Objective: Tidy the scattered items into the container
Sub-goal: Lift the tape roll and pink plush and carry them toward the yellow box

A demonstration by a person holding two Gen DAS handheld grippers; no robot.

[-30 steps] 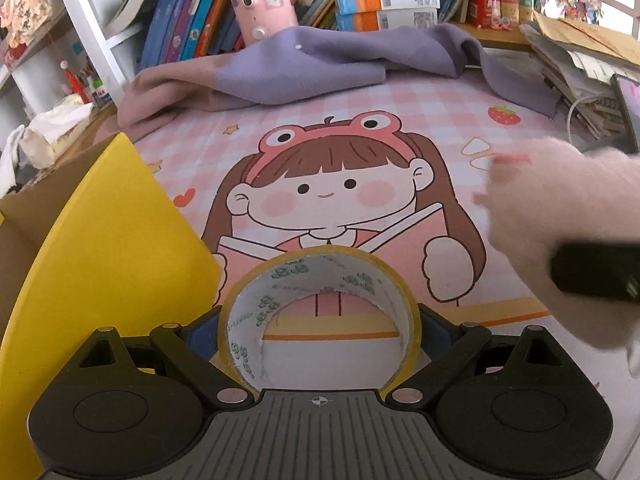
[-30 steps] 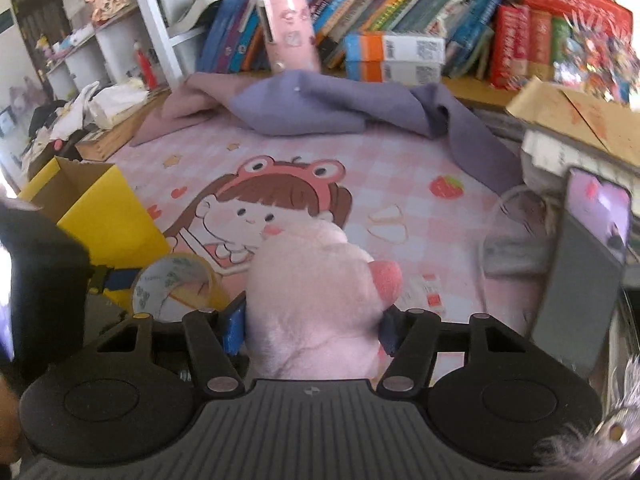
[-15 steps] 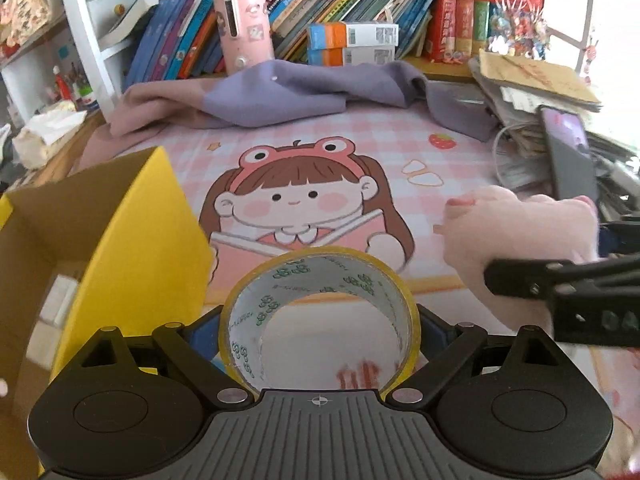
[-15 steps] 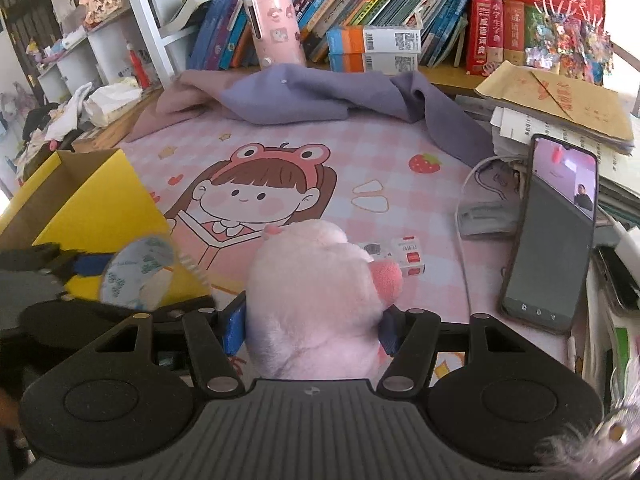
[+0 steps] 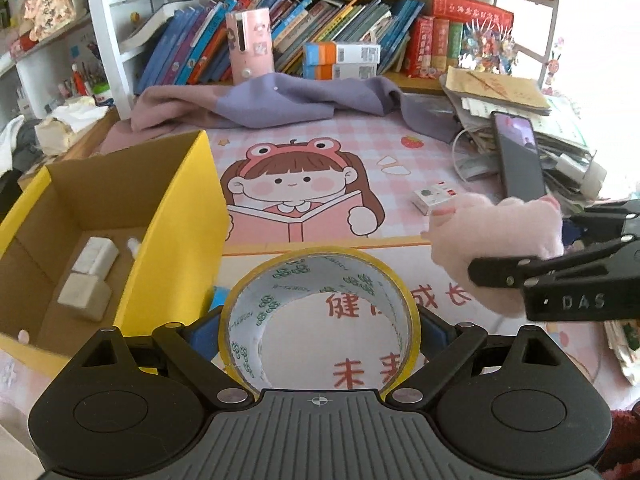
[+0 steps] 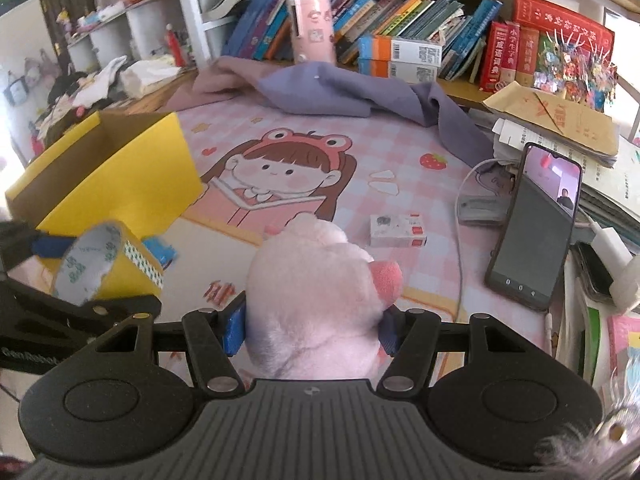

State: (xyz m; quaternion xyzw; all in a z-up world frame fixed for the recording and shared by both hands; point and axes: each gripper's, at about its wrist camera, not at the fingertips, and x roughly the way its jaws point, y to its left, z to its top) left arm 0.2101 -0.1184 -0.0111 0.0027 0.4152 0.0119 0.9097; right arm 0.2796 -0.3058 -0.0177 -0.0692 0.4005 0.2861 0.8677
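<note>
Two grippers hang over the pink desk mat [image 5: 400,148], each with its load blocking part of its own camera's view. From the left wrist, the tape roll [image 5: 320,320] fills the space between the blue pads, so the left gripper [image 5: 320,324] shows only its pad edges at either side of the ring; its jaws are clamped on the roll's outer faces, with the mat's red lettering readable through the hole. From the right wrist, the pink plush toy [image 6: 316,300] bulges up between the pads of the right gripper [image 6: 312,330] and hides the fingertips almost wholly; its jaws squeeze the toy's sides. Which animal it is I cannot say from behind.

The yellow box [image 5: 176,216] stands open at the left of the mat, beside the tape, cut off at the frame's lower left. Inside lie two pale blocks [image 5: 90,276] and a small white thing too blurred to name. A small white packet [image 6: 398,231] lies on the mat beyond the plush, apart from both jaws, near the leaning phone [image 6: 536,224].
</note>
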